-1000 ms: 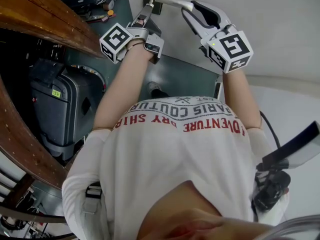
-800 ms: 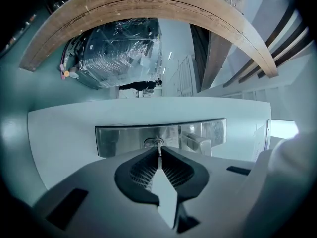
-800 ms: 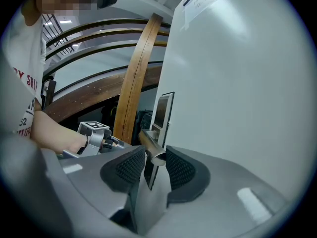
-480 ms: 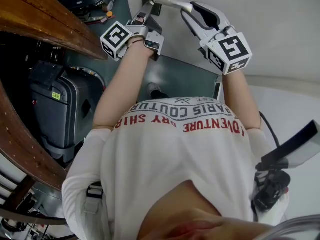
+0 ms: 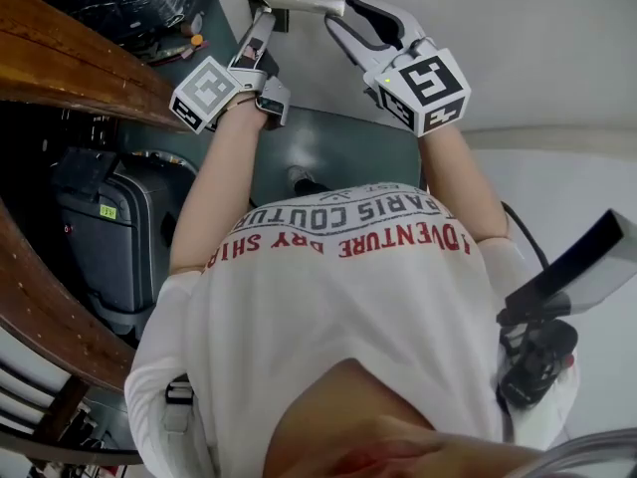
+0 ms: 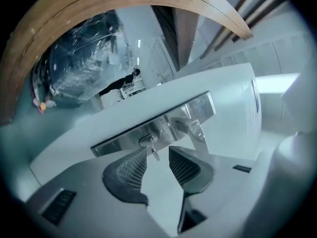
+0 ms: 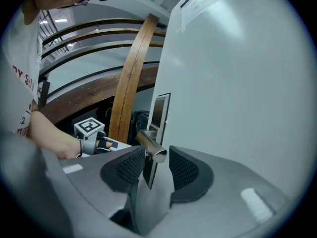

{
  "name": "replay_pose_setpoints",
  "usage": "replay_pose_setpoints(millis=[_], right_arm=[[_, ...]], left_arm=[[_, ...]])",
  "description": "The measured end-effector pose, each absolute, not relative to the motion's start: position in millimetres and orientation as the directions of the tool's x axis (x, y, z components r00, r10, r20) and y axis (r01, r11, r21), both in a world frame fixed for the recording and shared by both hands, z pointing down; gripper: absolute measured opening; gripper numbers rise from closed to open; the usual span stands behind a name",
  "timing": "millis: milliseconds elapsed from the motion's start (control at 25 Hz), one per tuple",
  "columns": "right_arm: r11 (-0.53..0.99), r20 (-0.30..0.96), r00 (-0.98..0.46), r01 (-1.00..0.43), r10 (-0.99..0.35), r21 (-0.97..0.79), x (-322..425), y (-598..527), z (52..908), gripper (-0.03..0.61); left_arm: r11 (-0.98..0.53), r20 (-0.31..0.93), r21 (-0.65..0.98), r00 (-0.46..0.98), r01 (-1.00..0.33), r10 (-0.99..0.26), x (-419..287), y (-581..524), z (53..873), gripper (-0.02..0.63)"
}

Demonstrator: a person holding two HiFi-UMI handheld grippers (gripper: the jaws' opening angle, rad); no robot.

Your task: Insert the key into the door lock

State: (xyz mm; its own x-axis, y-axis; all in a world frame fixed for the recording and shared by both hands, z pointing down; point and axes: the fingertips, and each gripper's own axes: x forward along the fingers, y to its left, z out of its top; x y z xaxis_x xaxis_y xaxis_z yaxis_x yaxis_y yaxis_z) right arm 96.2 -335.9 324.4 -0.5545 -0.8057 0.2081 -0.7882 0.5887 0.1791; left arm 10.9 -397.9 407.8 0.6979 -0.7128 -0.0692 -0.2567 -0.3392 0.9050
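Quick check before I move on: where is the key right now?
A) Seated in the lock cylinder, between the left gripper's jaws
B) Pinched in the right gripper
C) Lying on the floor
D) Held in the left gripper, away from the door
A: the left gripper view shows the key seated in the lock cylinder on the metal plate. The left gripper is opening, its pads clear of the key.

We record a white short-sleeved T-shirt (image 5: pixel 338 307) with red and grey block lettering (image 5: pixel 343 237) across the chest, a grey buckled strap (image 5: pixel 177 398) at the shoulder, and pale grey left gripper (image 6: pixel 157 150) and right gripper (image 7: pixel 157 155), each with black ribbed pads (image 6: pixel 132 168) and a white cube (image 5: pixel 426 83) bearing black square markers.
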Motion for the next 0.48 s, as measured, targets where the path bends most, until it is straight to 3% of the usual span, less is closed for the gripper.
replay_pose_setpoints(millis=[200,240,280,320,480], right_arm=[[0.569,0.2,-0.547,-0.819,-0.813,0.071,108.5,-304.2,340.1,0.129],[0.573,0.201,-0.551,-0.817,-0.81,0.069,107.2,-296.2,342.9,0.096],[0.578,0.198,-0.557,-0.813,-0.807,0.068,104.5,-289.1,344.5,0.039],[0.587,0.194,-0.566,-0.807,-0.801,0.068,99.7,-282.3,344.8,0.003],[0.634,0.179,-0.615,-0.77,-0.768,0.077,77.6,-233.9,336.8,0.002]], left_arm=[[-0.409,0.146,0.706,0.683,-0.579,-0.715,-3.8,-353.6,427.5,0.118],[-0.449,0.16,0.649,0.687,-0.615,-0.709,-2.1,-341.9,423.9,0.088],[-0.498,0.171,0.576,0.692,-0.648,-0.702,0.0,-330.5,417.7,0.0],[-0.551,0.181,0.491,0.698,-0.675,-0.693,1.4,-319.3,409.4,0.0],[-0.724,0.149,0.218,0.756,-0.654,-0.638,6.4,-260.9,358.1,0.0]])
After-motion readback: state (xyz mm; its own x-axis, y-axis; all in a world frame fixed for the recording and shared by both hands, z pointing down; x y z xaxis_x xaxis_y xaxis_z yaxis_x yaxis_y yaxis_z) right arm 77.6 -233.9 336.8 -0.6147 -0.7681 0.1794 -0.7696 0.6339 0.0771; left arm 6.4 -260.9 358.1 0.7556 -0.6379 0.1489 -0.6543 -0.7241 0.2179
